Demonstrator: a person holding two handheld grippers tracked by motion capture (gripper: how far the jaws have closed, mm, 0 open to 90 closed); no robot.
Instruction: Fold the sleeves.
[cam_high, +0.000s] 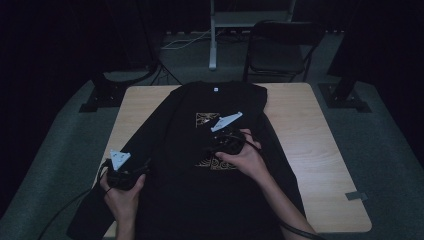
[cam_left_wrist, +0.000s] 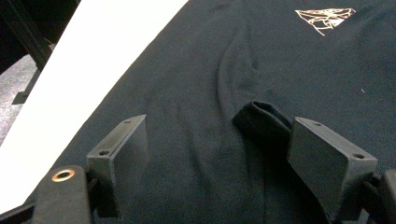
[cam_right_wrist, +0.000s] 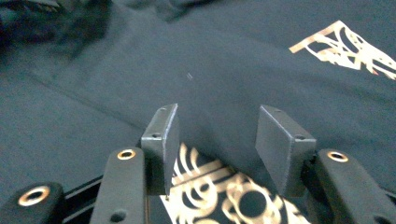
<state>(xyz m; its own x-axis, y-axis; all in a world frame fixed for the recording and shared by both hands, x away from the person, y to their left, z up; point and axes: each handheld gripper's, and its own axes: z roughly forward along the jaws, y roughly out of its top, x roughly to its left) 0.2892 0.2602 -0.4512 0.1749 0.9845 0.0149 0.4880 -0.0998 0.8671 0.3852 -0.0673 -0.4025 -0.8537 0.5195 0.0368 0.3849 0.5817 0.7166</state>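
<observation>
We have a black long-sleeved shirt (cam_high: 200, 165) spread flat across the table (cam_high: 310, 150), collar at the far edge. Our left tongs (cam_left_wrist: 217, 154) rest wide open near the left sleeve, a raised fold of cloth just inside one jaw, nothing gripped. Our right tongs (cam_right_wrist: 217, 144) hover part open over the gold print (cam_right_wrist: 219, 196) at the shirt's middle, holding nothing. Closing here could pinch both layers and drag the whole shirt out of shape; the left jaws might miss that small fold.
</observation>
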